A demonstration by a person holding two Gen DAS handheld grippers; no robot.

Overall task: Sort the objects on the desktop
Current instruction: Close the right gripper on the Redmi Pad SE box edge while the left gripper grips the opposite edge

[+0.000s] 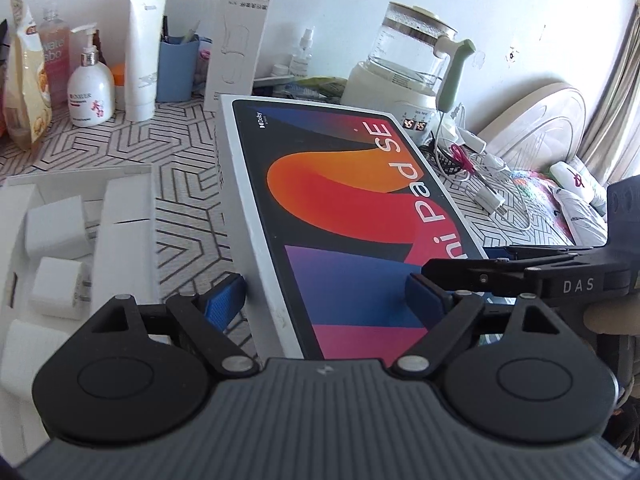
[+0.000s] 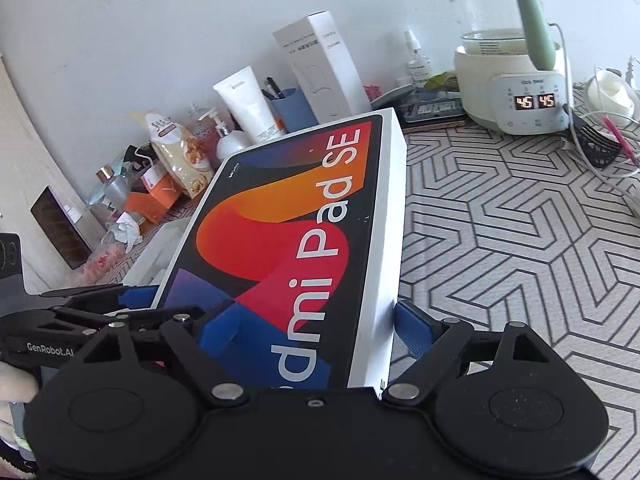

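Both grippers pinch the tablet box [image 1: 344, 216]: left gripper [image 1: 326, 294] on its near-left corner, right gripper [image 2: 316, 322] on its near-right. The box sits tilted above the patterned desk [image 2: 520, 240]. Only the left view shows white chargers [image 1: 60, 260] alongside; the right view reads the kettle base [image 2: 524, 100] display.

- Bare patterned tabletop [image 2: 520, 240] lies open right of the tablet box [image 2: 304, 216].
- White tray [image 1: 80, 240] crowds its left.
- Kettle [image 2: 516, 76] and cables [image 1: 480, 176] block behind.

One tablet box [image 1: 340, 208], one kettle [image 1: 412, 56], two white charger plugs [image 1: 58, 286], one tall white carton [image 1: 240, 40].
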